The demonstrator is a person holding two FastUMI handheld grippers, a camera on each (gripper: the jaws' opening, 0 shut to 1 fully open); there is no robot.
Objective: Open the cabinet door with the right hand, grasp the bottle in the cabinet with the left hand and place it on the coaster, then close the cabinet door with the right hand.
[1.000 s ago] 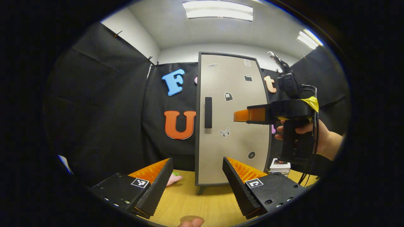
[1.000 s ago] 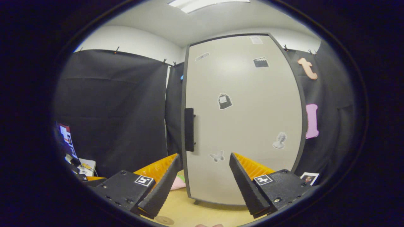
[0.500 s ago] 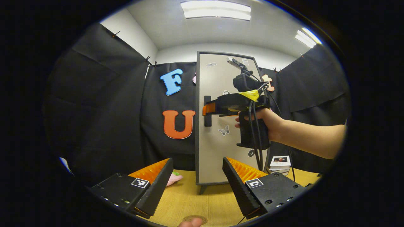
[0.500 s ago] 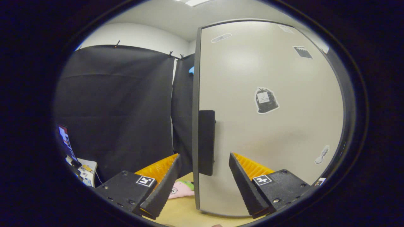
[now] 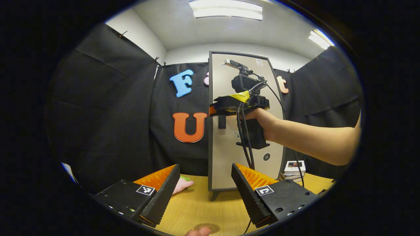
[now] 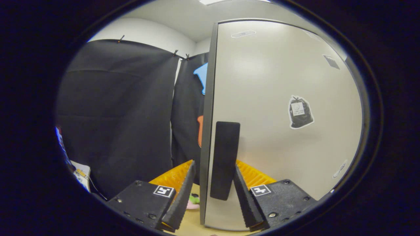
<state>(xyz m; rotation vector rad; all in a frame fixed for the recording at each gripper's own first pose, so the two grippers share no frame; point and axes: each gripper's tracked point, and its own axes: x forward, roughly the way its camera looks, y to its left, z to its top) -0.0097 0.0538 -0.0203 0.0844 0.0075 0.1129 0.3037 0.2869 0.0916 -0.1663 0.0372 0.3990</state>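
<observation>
Right gripper view, your right gripper (image 6: 210,193) straddles the door handle (image 6: 224,160), jaws narrowed around it, contact unclear, cabinet door (image 6: 279,131) closed, left gripper (image 5: 201,190) wide open.

No words or numbers clear enough to read. Only square black-and-white code tags (image 5: 145,189), one on each black block at the bottom of the left gripper view and the right gripper view. On the cabinet door (image 6: 279,65), a bag sticker (image 6: 299,111) with a small label, perhaps printed, too fine to read.
</observation>
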